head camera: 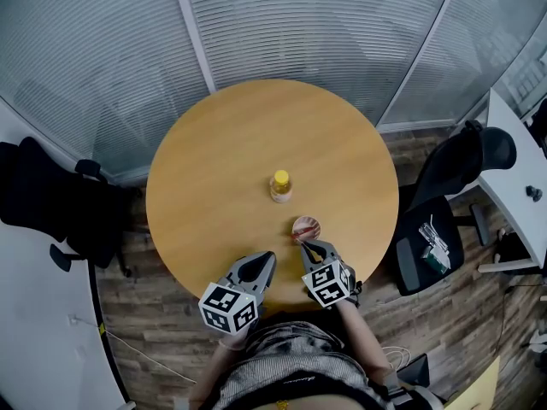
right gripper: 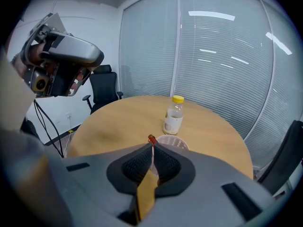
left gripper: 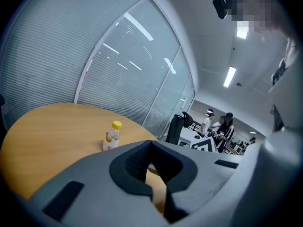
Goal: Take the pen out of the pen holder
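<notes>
A white mesh pen holder (head camera: 307,226) stands on the round wooden table (head camera: 222,152), near its front edge. A pen with a red cap (right gripper: 151,140) and a thin pale shaft leans out of the pen holder (right gripper: 174,142) towards me. My right gripper (head camera: 306,245) sits right at the holder's near rim, and in the right gripper view it (right gripper: 151,149) is shut on the pen's shaft just below the cap. My left gripper (head camera: 266,258) hovers over the table edge to the left, shut with nothing in it (left gripper: 150,146).
A clear bottle with a yellow cap (head camera: 280,186) stands behind the holder, also in both gripper views (right gripper: 173,114) (left gripper: 111,135). Black office chairs (head camera: 51,199) (head camera: 453,182) flank the table. A white desk (head camera: 517,173) is at right. Blinds-covered glass walls close the back.
</notes>
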